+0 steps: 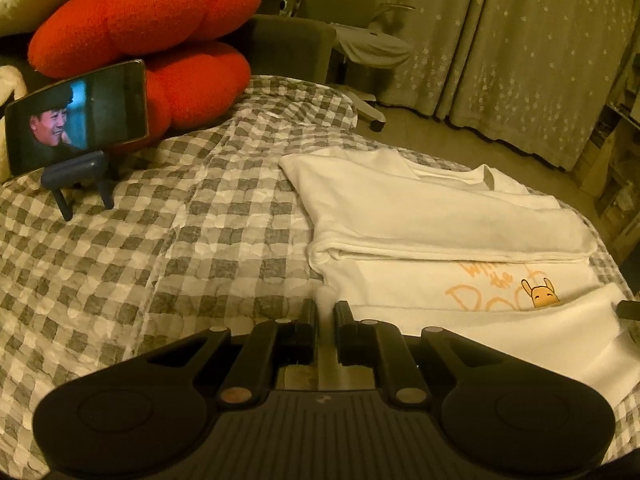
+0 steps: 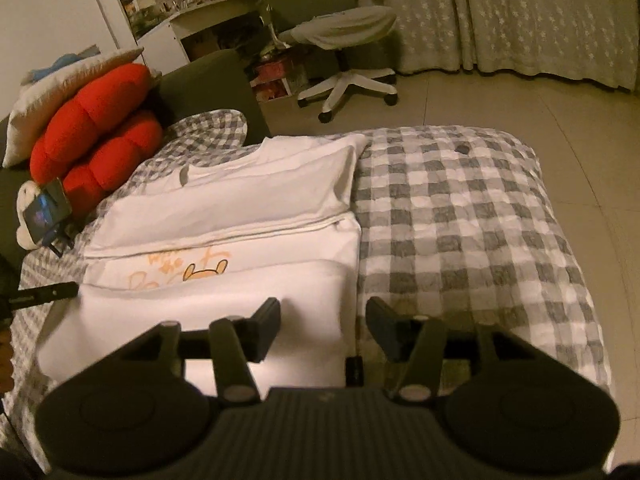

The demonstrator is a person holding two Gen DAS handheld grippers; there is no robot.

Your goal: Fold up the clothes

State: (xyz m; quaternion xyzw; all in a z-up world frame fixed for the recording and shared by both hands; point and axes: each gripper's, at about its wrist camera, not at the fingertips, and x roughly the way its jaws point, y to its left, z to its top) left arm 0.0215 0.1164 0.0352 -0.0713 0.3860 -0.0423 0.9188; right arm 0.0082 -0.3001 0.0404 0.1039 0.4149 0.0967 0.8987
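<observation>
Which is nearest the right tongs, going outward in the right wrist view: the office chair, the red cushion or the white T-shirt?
1. White T-shirt, directly under and ahead of the right tongs.
2. Red cushion, far left.
3. Office chair, on the floor beyond the bed.

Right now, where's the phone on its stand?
In the left wrist view the phone stands at far left on the checked bedspread, propped against the red cushion, well left of the white T-shirt.

One T-shirt (image 1: 440, 216), two red cushions (image 1: 152, 12)
</observation>
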